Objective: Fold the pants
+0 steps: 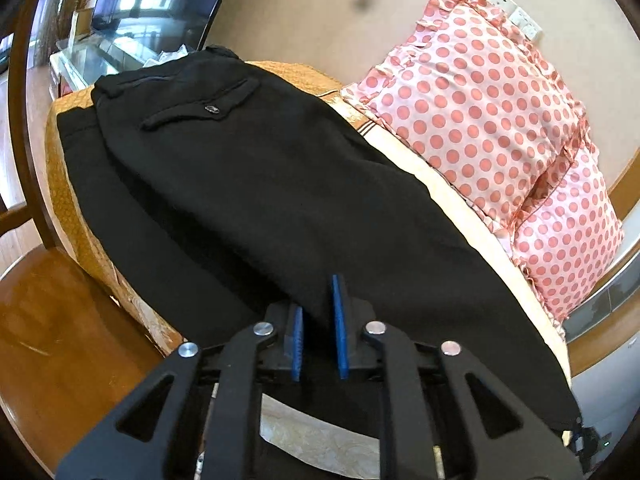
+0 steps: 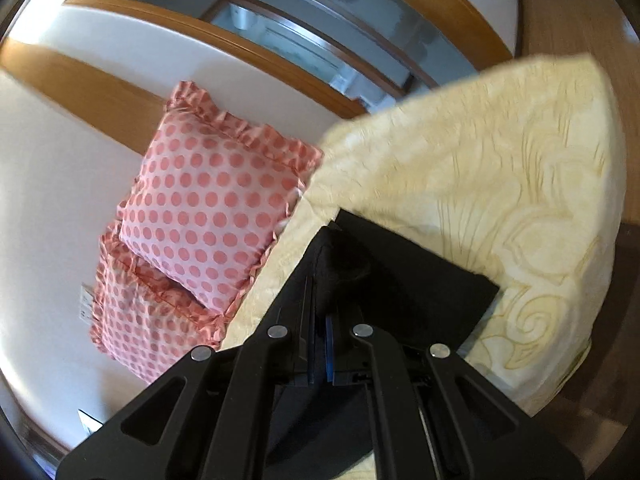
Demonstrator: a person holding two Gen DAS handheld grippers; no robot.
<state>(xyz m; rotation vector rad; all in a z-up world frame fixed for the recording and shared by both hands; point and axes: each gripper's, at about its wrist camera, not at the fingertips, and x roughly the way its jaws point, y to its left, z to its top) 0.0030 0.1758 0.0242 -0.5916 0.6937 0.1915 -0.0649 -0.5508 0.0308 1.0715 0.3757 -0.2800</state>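
Black pants [image 1: 256,184] lie lengthwise on a cream and orange bed cover [image 1: 308,76], waistband and buttoned back pocket [image 1: 212,109] at the far end. My left gripper [image 1: 320,312] is shut on a fold of the pants' near edge, blue pads [image 1: 340,320] pinching the cloth. In the right wrist view my right gripper [image 2: 320,320] is shut on the leg end of the pants [image 2: 400,276], which lies on the cream cover [image 2: 500,184].
Two pink polka-dot pillows [image 1: 492,120] lie stacked along the bed's right side by the wall; they also show in the right wrist view [image 2: 208,208]. A wooden chair seat [image 1: 52,320] stands left of the bed. A window [image 2: 320,40] is behind.
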